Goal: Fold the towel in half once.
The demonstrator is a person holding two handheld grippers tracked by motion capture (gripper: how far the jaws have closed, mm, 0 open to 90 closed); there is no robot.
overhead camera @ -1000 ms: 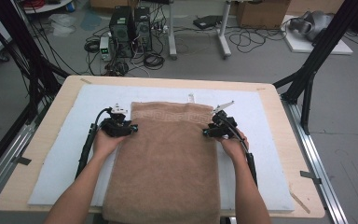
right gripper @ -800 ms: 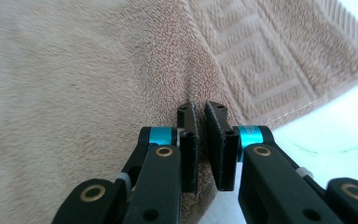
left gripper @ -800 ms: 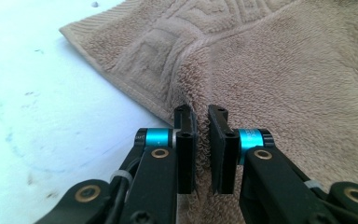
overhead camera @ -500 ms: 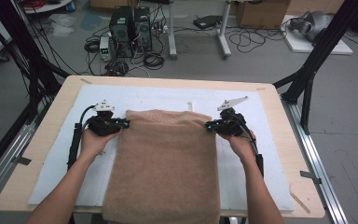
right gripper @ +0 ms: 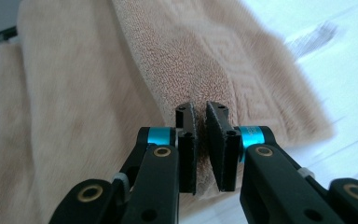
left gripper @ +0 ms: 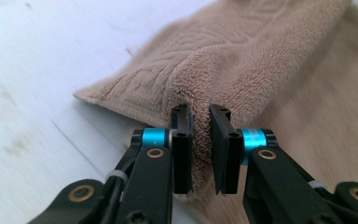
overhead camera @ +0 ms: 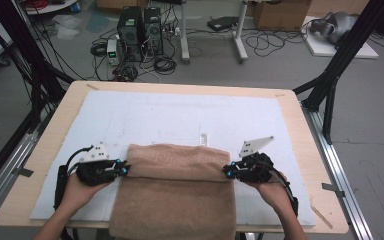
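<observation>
Cables and computer boxes lay on the grey floor behind the wooden table, which carried a white mat.

On that mat, the left gripper had its black jaws closed on the left side of a beige towel; in the left gripper view the cloth was pinched tightly between the pads. The jaws had just opened a very little, but the towel was still gripped between them. The right gripper held the opposite side in the same way, with terry cloth squeezed between its jaws in the right gripper view.

One second earlier both grippers were farther up the table, at the far corners of the flat towel. Since then both hands had pulled back toward the person, and the far edge had travelled with them. Now the far part of the towel lay doubled over the near part, with its patterned border on top.

I judged that a fold was in progress and about half completed. The near end of the towel hung over the table's front edge.
</observation>
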